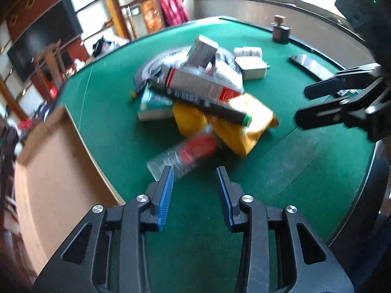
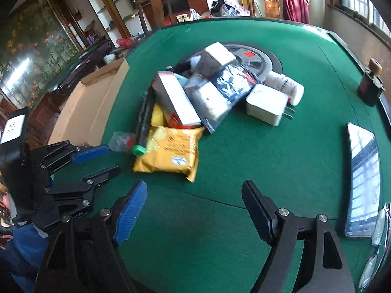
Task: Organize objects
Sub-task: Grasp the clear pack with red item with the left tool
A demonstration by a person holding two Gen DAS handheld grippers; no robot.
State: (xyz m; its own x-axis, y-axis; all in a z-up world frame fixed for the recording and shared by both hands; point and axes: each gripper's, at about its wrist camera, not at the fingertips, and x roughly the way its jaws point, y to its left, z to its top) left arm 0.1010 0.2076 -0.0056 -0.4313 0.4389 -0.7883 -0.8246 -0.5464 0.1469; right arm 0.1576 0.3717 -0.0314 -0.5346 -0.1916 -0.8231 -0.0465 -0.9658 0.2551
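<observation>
A: What lies on the green tabletop?

B: A heap near the middle. A yellow packet sits at its near edge, with a long dark tube with a green cap slanting across it. A white and red carton leans on top, and a grey box crowns the pile. A clear bag with dark print is tucked among them.

A: And any containers?

B: An open cardboard box stands off the tabletop's left edge. Its inside shows only as bare brown walls in the left wrist view; I cannot tell whether anything is in it. A dark round tray lies under the far side of the heap.

A: What else is loose?

B: A white charger with prongs sits just right of the heap, touching a white bottle lying on its side. A small dark bottle with a wooden stopper stands far right. A phone lies face up near the right edge, beside a pair of glasses.

A: The tools?

B: The left gripper has its jaws narrow, with nothing between them; a blurred clear bottle with a red label lies just past the tips. The right gripper has its jaws wide apart and empty, above bare felt near the yellow packet.
</observation>
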